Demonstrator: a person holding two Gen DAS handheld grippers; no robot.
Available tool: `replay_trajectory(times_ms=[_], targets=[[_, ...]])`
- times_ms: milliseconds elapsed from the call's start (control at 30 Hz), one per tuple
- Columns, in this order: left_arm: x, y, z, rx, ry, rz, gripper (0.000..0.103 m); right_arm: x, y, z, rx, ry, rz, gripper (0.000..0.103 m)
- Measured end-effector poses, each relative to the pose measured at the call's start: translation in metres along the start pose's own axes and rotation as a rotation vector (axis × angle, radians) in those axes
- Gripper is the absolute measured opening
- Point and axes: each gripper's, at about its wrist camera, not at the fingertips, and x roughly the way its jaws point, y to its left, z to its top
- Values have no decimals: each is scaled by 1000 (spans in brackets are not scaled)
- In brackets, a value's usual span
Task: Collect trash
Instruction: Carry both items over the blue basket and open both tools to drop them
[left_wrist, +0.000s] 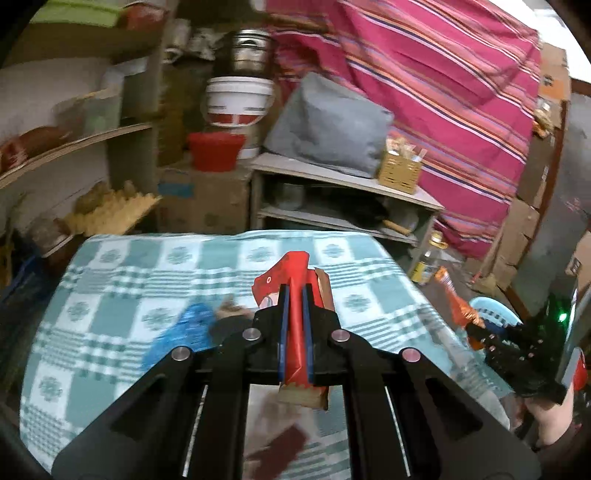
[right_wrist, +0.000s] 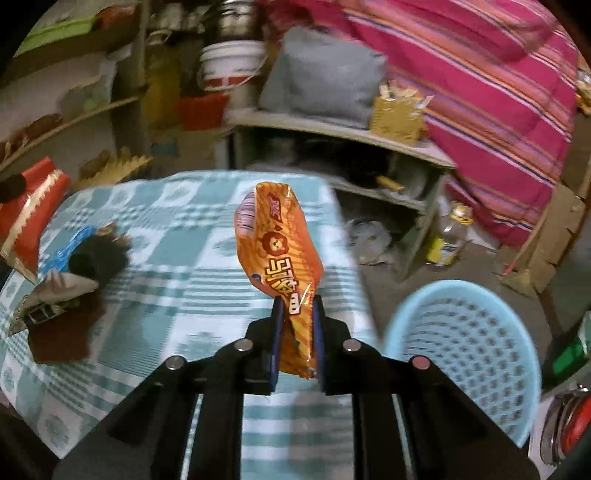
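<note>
My left gripper (left_wrist: 294, 295) is shut on a red wrapper (left_wrist: 291, 273) and holds it above the checked tablecloth (left_wrist: 122, 280). My right gripper (right_wrist: 297, 306) is shut on an orange snack bag (right_wrist: 277, 243), held upright over the table's right edge; it shows at the right of the left wrist view (left_wrist: 458, 302). A light blue plastic basket (right_wrist: 469, 347) stands on the floor just right of the right gripper. More trash lies on the cloth: a blue wrapper (left_wrist: 184, 332), a dark brown wrapper (right_wrist: 62, 332) and a grey crumpled carton (right_wrist: 55, 291). The red wrapper also shows at far left (right_wrist: 33, 206).
Behind the table stands a low shelf unit (left_wrist: 343, 206) with a grey cushion (left_wrist: 328, 125) and a yellow box (left_wrist: 399, 173). A striped pink cloth (left_wrist: 461, 110) hangs at the right. A bottle (right_wrist: 448, 236) stands on the floor. Buckets and cardboard boxes (left_wrist: 207, 199) crowd the back.
</note>
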Motion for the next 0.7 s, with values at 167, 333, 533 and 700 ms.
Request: replay_trajectory(times_ms=[167, 333, 533, 700], targets=[[18, -54, 0, 52, 18, -74, 6, -16, -69, -9, 73, -2, -81, 15], [37, -117, -7, 105, 30, -156, 6, -27, -122, -23, 138, -4, -160, 15], [72, -191, -22, 126, 80, -279, 6, -31, -162, -38, 200, 10, -203, 15], [92, -240, -34, 167, 107, -335, 6, -28, -185, -44, 253, 18, -209, 15]])
